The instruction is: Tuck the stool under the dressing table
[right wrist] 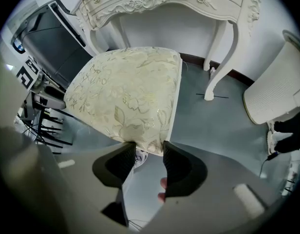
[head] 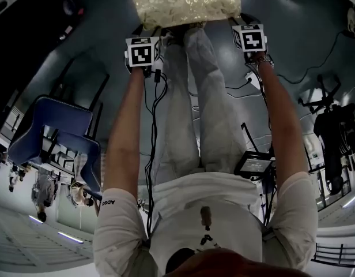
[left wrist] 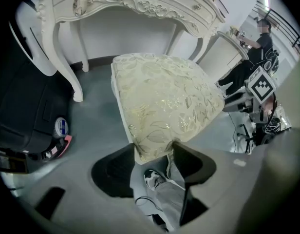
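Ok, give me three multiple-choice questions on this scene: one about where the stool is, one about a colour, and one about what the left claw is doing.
1. Where is the stool?
A. In front of the dressing table
B. On top of it
C. Tipped on its side

2. What colour is the dressing table?
A. Black
B. White
C. Blue

3. What is the left claw doing?
A. Standing wide open, clear of the stool
B. Gripping a corner of the stool's seat
C. Gripping a cable

Answers:
1 A: both gripper views show the table beyond the upright stool.
2 B: its carved front and legs are white.
3 B: the seat corner sits pinched between the jaws.
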`<state>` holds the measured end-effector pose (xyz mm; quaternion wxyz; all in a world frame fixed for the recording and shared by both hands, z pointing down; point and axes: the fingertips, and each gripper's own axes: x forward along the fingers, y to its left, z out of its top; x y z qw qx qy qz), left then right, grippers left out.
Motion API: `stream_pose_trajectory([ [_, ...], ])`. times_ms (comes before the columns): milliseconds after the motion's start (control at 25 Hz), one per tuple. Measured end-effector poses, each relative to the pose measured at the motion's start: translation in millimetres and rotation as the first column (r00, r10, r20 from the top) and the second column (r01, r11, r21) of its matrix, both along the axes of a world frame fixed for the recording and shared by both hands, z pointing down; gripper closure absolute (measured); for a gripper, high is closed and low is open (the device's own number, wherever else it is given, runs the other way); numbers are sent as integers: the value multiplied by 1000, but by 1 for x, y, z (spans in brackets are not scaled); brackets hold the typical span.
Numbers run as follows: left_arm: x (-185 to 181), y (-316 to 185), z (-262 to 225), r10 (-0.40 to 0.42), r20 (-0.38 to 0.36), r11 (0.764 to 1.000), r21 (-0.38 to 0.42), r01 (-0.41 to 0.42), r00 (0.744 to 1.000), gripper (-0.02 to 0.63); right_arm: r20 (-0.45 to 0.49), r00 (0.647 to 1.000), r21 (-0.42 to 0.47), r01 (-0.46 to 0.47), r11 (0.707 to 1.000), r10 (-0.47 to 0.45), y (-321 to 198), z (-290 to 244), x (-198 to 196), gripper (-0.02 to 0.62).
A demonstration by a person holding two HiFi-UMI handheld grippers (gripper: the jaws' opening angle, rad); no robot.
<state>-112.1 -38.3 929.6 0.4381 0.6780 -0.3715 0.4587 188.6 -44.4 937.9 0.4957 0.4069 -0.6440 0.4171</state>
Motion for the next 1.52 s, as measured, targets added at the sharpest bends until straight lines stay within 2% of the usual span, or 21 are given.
stream_pose_trajectory([
  [200,-17,-28,-9,12,38,1000,18,-13,999,342,14,1000,13,4,1000,-5,-35,-7,-17,414],
  [360,11,-68,-3,33,83,998,53,-37,996,345,36,999,16,10,1000,-10,-70,-3,9,413],
  [520,16,-102,-4,-20,102,998,68,13,995,358,59,998,29,6,1000,-7,-102,-2,15,413],
  [760,-3,-142,0,-100,144,989,121,82,985,388,92,996,31,-10,999,7,-132,6,-6,411],
  [960,-27,-178,10,-150,120,981,141,133,981,399,86,995,28,-59,998,56,-157,11,-28,410],
  [1120,-27,-197,3,-125,125,984,142,107,984,399,81,995,17,-63,998,61,-171,7,-29,410],
  [1280,-6,-216,0,-65,102,989,142,51,993,394,53,995,26,-81,996,80,-192,-1,-7,411],
  [1520,-6,-242,-5,-66,93,990,133,53,993,393,22,991,59,-132,989,131,-227,-1,-3,414],
])
